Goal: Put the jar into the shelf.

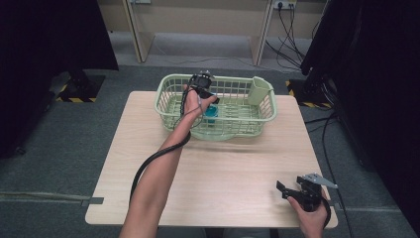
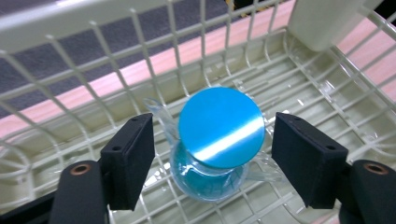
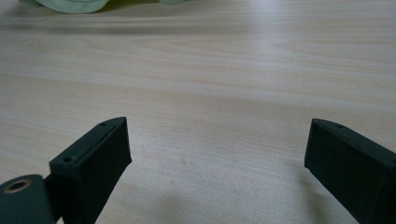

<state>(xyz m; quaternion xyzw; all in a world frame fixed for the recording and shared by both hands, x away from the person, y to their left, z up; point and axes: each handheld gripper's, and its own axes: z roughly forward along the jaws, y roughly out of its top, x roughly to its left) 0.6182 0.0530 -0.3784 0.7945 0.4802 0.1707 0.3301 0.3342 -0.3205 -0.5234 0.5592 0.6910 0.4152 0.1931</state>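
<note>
While the left arm reaches in: the left gripper (image 2: 212,149) hangs over the basket (image 1: 171,91), pointing down into it
Left fingers: black pads (image 2: 130,161) stand apart on either side of the cup (image 2: 219,140), a gap showing between each pad and the cup, so nothing is clamped
Cup: clear plastic with a blue round top, standing on the basket's grid floor, seen from above in the left gripper view; in the high view it shows as a blue spot (image 1: 212,114) just under the left gripper (image 1: 203,87)
Basket: pale green wire-grid tub at the far middle of the desk (image 1: 223,168), with a solid pale green pocket (image 1: 260,89) hung on its right end
Right gripper: (image 1: 292,191) at the near right corner of the desk, well apart from the basket
Right fingers: (image 3: 93,163) spread wide over bare wood, holding nothing
Desk: light wood, basket edge just visible at the top of the right gripper view (image 3: 70,4)
</note>
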